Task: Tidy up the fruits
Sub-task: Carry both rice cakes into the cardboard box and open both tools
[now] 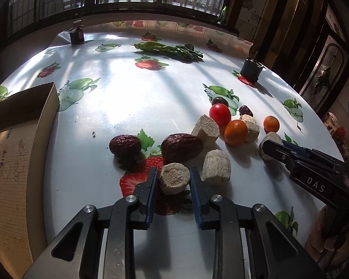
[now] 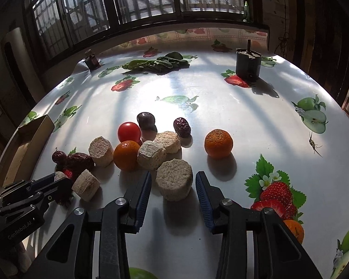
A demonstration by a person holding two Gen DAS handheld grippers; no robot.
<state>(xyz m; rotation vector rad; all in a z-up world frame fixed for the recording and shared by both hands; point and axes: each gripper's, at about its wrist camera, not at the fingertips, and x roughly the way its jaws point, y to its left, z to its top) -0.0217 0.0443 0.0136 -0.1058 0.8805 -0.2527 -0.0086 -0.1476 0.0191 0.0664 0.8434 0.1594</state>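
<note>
While both grippers sat spread on the table (image 1: 132, 97), left gripper (image 1: 173, 179) bracketed one beige chunk (image 1: 174, 177), right gripper (image 2: 172, 186) another chunk (image 2: 174, 179), neither pinched.

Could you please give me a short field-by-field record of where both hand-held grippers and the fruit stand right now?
left hand-held gripper: open, jaws either side of a pale cut chunk
right hand-held gripper: open, straddling another pale chunk
loose fruit: red tomato, two oranges, red dates
cardboard box: at the table's left edge, inside not visible
tablecloth: glossy, fruit print
</note>
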